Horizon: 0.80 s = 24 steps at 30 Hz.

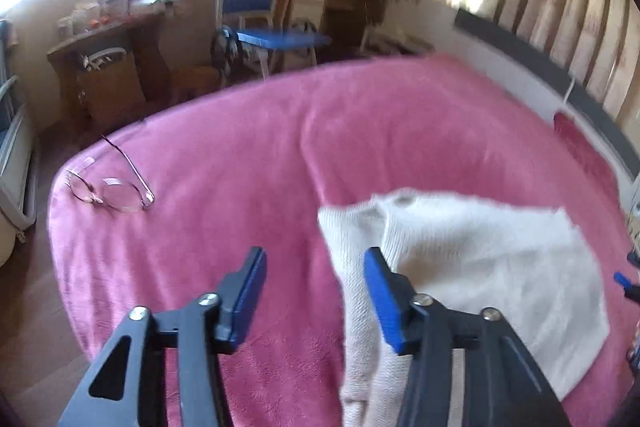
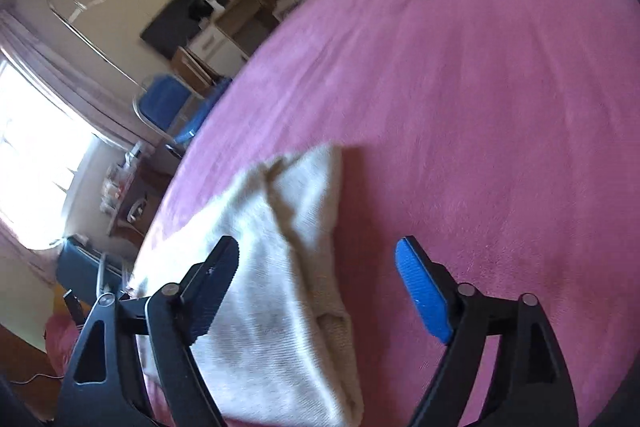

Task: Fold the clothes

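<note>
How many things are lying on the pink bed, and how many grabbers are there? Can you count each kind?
White knitted garment: 1
Eyeglasses: 1
Grabbers: 2, the left gripper and the right gripper, both open and holding nothing
Total: 4, all over the pink blanket

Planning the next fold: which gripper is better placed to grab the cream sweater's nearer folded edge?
Probably the right gripper: its open jaws straddle the sweater and its folded edge. The left gripper, also open, has mostly pink blanket between its jaws.
</note>
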Available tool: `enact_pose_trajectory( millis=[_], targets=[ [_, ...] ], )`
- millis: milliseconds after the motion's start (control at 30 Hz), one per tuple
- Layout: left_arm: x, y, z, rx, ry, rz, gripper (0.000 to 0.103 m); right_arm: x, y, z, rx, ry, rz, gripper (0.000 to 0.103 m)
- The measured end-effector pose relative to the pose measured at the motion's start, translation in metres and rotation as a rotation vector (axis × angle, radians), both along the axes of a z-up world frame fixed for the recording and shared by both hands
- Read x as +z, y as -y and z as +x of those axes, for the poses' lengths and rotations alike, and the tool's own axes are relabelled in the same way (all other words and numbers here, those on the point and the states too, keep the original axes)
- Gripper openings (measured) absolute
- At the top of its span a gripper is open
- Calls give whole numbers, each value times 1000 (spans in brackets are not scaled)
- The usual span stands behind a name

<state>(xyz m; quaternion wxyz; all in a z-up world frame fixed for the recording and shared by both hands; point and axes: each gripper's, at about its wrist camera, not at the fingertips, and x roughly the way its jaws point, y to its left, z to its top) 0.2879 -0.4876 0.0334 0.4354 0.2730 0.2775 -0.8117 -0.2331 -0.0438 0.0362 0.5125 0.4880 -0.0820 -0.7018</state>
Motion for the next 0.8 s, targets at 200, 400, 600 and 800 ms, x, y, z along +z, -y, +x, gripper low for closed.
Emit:
enact_pose_trajectory(
  millis=[200, 400, 600, 800],
  targets=[
    [23, -66, -10, -200, -115, 23, 103, 16, 11, 68, 202, -14, -57, 102],
    [-31, -96, -25, -238, 28, 125, 103, -35, 1, 101, 257, -21, 115, 103],
    [-49, -90, 6, -106, 120, 117, 103, -42, -59, 79, 43, -31, 176, 103],
    [-5, -118, -7, -138, 114, -23, 103, -14, -86, 97, -27, -116, 207, 103]
  ],
)
